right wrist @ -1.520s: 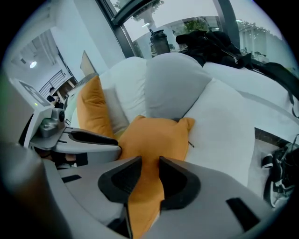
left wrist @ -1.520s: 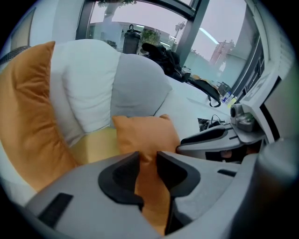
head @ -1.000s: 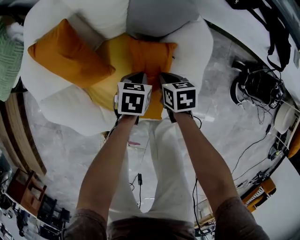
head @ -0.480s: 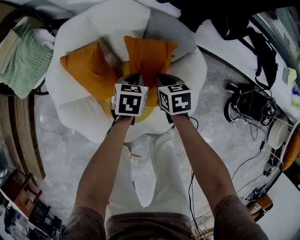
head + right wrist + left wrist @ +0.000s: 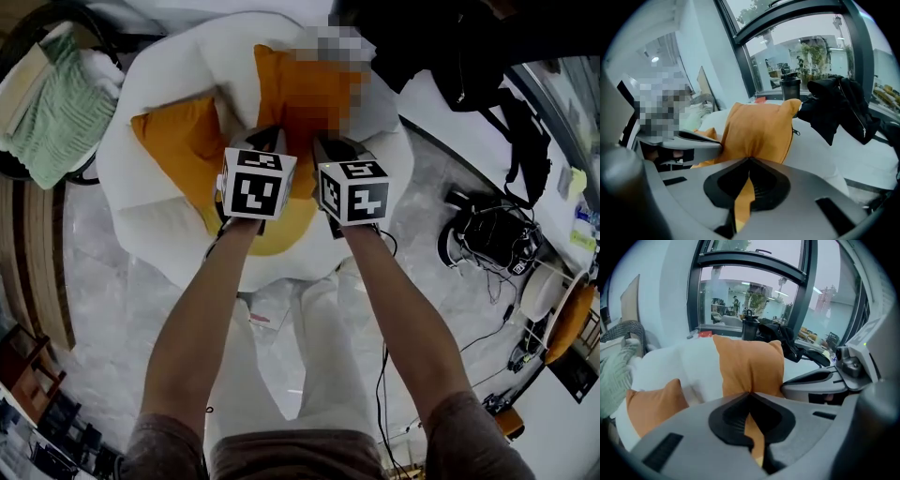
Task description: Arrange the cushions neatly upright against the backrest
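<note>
A white round armchair (image 5: 169, 225) holds a yellow seat pad (image 5: 281, 225) and two orange cushions. The larger orange cushion (image 5: 277, 94) stands on end in front of the white backrest (image 5: 216, 47). Its lower edge is pinched side by side by my left gripper (image 5: 267, 141) and my right gripper (image 5: 328, 150), both shut on it. In the left gripper view, orange fabric (image 5: 750, 366) runs into the closed jaws of the left gripper (image 5: 750, 394). The right gripper view shows the same cushion (image 5: 759, 129) caught in the right gripper (image 5: 749, 161). The second orange cushion (image 5: 178, 150) leans on the chair's left side.
A green blanket (image 5: 56, 103) is draped over a chair at the far left. Black clothing and bags (image 5: 469, 56) lie on the white ledge to the right of the armchair. Cables and a black device (image 5: 492, 234) sit on the marble floor at right. A large window stands behind.
Both grippers have risen and moved toward the backrest with the cushion. The cushion has gone from lying on the seat pad to standing on end.
</note>
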`<state>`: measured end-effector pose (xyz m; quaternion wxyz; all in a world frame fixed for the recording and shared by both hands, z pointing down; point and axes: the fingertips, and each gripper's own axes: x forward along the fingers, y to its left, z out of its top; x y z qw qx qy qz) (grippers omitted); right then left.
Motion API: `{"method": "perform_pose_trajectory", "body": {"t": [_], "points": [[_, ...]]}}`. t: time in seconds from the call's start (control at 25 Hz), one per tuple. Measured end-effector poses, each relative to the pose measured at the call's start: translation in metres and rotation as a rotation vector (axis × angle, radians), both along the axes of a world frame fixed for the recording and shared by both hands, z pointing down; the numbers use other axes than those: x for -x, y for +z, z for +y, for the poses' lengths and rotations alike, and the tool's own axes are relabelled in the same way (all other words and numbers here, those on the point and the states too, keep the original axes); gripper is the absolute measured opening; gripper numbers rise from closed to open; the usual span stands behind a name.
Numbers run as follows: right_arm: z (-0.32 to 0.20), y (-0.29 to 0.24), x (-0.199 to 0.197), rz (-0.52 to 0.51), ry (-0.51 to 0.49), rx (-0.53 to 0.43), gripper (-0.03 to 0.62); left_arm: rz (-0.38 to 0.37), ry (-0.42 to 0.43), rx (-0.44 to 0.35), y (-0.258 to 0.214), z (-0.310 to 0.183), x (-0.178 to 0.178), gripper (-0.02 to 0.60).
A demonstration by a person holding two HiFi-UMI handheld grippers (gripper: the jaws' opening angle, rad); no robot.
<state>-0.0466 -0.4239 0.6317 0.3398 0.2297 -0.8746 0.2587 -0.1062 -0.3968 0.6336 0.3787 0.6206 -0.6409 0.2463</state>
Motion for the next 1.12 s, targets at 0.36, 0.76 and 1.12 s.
{"method": "perform_pose_trajectory", "body": {"t": [0.36,0.76,1.12], "points": [[0.012,0.070,-0.014,0.052,-0.013,0.048,0.023,0.004,0.016,0.068,0.074,0.018,-0.018,0.011],[0.011,0.072,-0.015,0.048,0.007,0.069,0.025,-0.024,0.031,0.062,0.076,0.016,-0.018,0.021],[0.005,0.026,-0.025,0.027,0.065,0.050,0.023,-0.004,-0.013,0.049,0.031,0.035,-0.010,0.005]]}}
